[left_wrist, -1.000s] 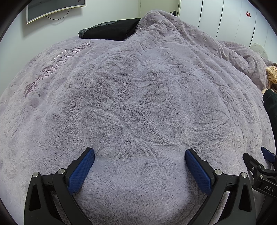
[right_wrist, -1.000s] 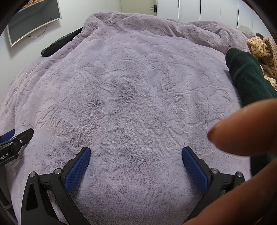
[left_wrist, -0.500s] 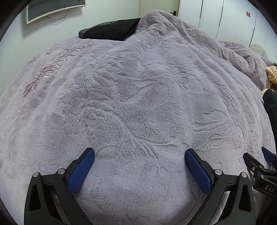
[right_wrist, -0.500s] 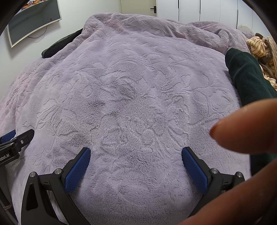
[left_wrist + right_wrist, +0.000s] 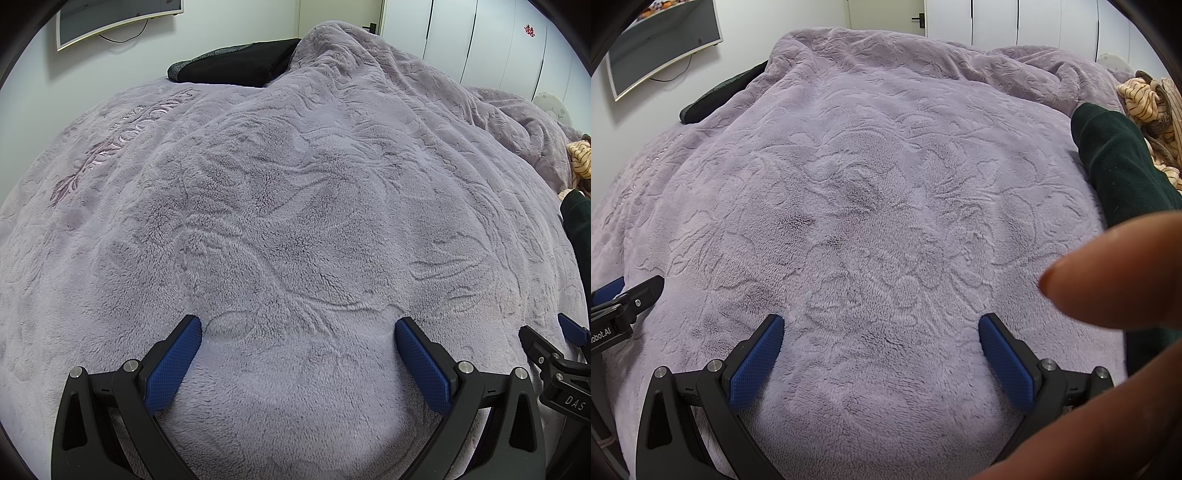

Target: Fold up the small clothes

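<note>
- The left claw [image 5: 298,352] is wide open, holding nothing, over the purple blanket [image 5: 295,206].
- The right claw [image 5: 881,350] is wide open and empty too.
- A dark green cloth [image 5: 1119,166] lies far right.

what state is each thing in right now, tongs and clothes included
left tongs: open, empty, over the blanket
right tongs: open, empty
purple blanket: spread over the bed, rumpled at the far end
dark green garment: lying at the right edge, untouched
striped tan garment: crumpled in a heap

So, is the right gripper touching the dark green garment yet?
Apart. The right wrist view shows the right gripper open over blanket, the dark green garment off to its right.
</note>
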The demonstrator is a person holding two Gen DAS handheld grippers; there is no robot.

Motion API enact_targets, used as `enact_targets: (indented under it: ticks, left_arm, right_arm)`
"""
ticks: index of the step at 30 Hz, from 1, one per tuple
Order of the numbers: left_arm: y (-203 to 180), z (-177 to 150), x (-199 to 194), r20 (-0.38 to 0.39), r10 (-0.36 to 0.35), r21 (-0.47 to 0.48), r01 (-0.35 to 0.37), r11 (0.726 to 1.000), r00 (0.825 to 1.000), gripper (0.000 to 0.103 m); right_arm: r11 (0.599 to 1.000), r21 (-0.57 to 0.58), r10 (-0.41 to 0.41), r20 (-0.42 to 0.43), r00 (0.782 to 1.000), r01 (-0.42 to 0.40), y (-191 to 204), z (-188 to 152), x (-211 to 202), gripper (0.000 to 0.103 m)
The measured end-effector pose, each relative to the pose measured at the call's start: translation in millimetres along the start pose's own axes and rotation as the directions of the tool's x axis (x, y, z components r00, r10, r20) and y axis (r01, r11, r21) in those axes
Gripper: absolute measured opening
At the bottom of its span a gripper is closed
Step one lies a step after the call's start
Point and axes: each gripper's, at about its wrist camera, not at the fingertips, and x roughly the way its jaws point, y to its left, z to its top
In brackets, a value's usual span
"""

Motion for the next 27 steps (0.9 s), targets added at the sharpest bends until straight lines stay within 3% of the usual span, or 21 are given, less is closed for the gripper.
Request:
enact_targets:
  ticks: [27]
  left_arm:
    - [0.0,-0.1,0.0,0.0,0.0,0.0,0.0,1.0,1.0,0.103]
  right_arm:
    - [1.0,-0.005,-0.005,0.001,1.0,0.005,0.7,0.5,-1.6,0.103]
